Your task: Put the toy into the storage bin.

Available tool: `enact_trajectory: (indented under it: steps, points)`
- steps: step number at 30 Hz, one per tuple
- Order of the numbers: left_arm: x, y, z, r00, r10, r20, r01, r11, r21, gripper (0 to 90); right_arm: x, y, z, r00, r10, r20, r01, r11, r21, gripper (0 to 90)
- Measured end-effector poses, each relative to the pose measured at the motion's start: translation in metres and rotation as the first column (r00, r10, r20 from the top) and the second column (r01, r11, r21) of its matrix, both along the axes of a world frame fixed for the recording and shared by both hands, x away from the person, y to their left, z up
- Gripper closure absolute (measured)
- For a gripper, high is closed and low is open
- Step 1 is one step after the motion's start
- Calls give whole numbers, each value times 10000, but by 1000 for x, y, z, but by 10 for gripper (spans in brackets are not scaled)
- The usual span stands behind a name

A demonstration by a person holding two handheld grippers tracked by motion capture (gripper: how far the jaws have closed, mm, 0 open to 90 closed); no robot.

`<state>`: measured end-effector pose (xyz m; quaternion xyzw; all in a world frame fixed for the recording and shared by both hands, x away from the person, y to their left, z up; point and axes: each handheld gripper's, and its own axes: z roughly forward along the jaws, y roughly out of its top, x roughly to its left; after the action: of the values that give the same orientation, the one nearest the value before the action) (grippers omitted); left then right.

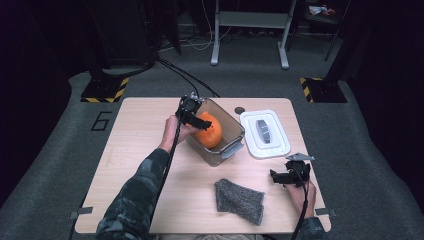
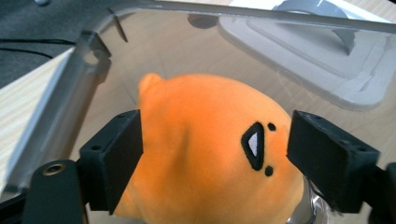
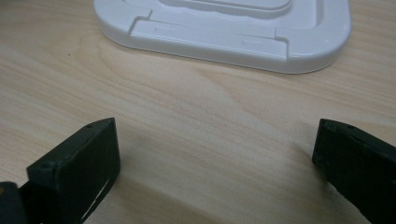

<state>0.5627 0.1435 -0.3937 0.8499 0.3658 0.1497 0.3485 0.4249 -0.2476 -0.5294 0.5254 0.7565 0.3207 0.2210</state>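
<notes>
An orange plush toy [image 1: 210, 132] with a stitched black face sits inside a clear plastic container [image 1: 235, 122] at the middle of the wooden table. My left gripper [image 1: 200, 121] reaches into the container from the left. In the left gripper view its jaws stand apart on either side of the plush [image 2: 205, 154], at its flanks without squeezing it, and the container wall [image 2: 70, 93] runs along the left. My right gripper [image 1: 280, 176] rests low near the table's right front, open, with bare wood between its jaws [image 3: 215, 154].
The container's white lid [image 1: 265, 134] with a grey handle lies flat just right of the container, ahead of the right gripper [image 3: 224, 32]. A grey knitted cloth [image 1: 239, 200] lies near the front edge. A small dark disc [image 1: 239, 110] sits behind the lid.
</notes>
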Motion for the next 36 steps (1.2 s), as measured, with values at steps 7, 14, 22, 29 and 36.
enact_trajectory:
  steps: [7, 14, 22, 29, 36]
  points:
    - [-16, 18, 12, 9992, 121, 387, -95, 9978, -663, 150, 0, 0, 0, 10000, 0, 2, 0, 10000, -1, 0]
    - [-39, 39, 20, 9960, 137, 885, -34, 9933, -1155, 143, 0, 0, 0, 10000, -1, -1, 1, 10000, 0, 0]
    - [-68, 65, 18, 9858, 493, 1607, -255, 9888, -1469, 111, 0, 0, 0, 10000, 0, -1, 0, 10000, -2, 0]
    - [-81, 87, 7, 9844, 810, 1560, -552, 9851, -1628, 100, 0, 0, 0, 10000, -2, -1, 2, 10000, -1, 0]
    - [-90, 107, -8, 9839, 1122, 1388, -880, 9815, -1701, 92, 0, 0, 0, 10000, 2, -4, -2, 10000, -3, 0]
